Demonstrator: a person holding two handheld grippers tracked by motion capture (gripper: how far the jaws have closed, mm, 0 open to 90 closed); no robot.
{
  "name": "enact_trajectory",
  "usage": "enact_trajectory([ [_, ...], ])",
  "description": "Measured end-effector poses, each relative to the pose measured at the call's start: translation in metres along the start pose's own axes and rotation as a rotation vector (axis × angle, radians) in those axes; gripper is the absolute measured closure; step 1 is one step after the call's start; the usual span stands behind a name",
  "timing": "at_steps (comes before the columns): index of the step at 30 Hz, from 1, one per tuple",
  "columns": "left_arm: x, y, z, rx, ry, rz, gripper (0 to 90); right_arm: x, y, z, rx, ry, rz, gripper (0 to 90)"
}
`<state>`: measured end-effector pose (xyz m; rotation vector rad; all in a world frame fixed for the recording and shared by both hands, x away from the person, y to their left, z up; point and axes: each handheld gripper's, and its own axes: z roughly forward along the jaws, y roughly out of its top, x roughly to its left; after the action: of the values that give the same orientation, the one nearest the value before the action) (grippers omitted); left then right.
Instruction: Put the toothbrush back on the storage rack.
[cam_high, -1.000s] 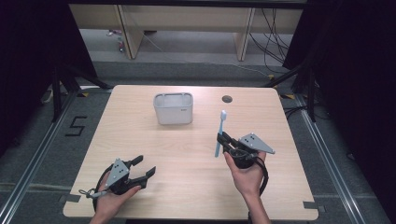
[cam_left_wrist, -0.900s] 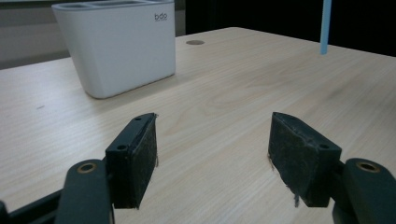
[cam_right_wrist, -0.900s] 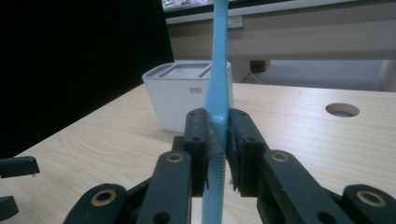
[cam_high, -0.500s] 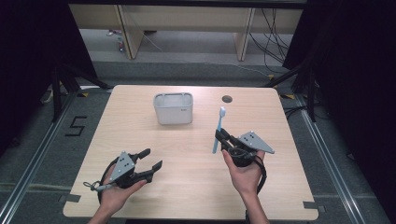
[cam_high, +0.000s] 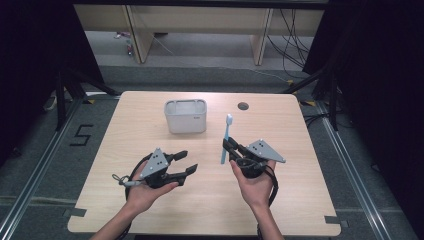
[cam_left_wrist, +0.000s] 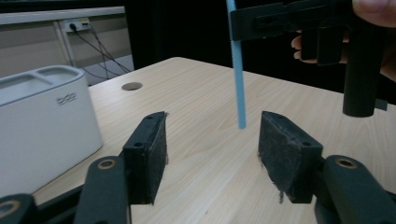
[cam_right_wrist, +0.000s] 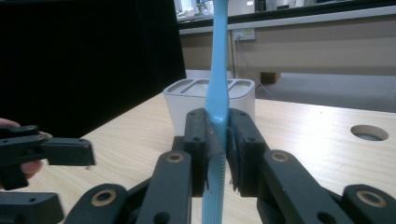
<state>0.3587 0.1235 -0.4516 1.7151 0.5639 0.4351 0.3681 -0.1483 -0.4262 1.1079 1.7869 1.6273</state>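
My right gripper (cam_high: 228, 148) (cam_right_wrist: 217, 140) is shut on a light blue toothbrush (cam_high: 226, 135) (cam_right_wrist: 218, 70) and holds it upright above the table, head up. The left gripper (cam_high: 189, 161) (cam_left_wrist: 215, 154) is off the table to its left and points at it. Its jaws have just been closing but still stand apart, with nothing between the pads. In the left gripper view the toothbrush handle (cam_left_wrist: 238, 70) hangs a little beyond those pads (cam_left_wrist: 285, 158), apart from them. A white toothbrush holder (cam_high: 186, 116) (cam_left_wrist: 42, 121) (cam_right_wrist: 210, 100) with slots on top stands at the back middle of the table.
The wooden table (cam_high: 300, 200) has a round cable hole (cam_high: 243, 106) to the right of the holder. Dark curtains flank the table. A grey floor with cables and shelving lies behind it.
The left gripper has lifted off the table and moved right and forward toward the toothbrush, and its jaws stand narrower. The right gripper and toothbrush have hardly moved.
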Motion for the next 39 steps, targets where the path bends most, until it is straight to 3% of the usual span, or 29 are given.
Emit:
enact_trajectory([
  [10,0.000,0.017,0.034,0.023,-0.058,0.016,52.8,0.010,0.004,0.008,-0.002,0.042,-0.011,79.1],
  [17,0.002,0.024,0.053,0.031,-0.098,-0.035,56.1,0.013,0.005,0.008,0.002,0.046,-0.002,79.1],
  [21,0.003,0.028,0.057,0.029,-0.094,-0.030,57.0,0.013,0.004,0.009,0.001,0.037,-0.008,79.1],
  [39,0.006,0.029,0.067,0.010,-0.097,-0.007,79.6,0.018,0.007,0.010,-0.014,0.055,-0.003,79.1],
])
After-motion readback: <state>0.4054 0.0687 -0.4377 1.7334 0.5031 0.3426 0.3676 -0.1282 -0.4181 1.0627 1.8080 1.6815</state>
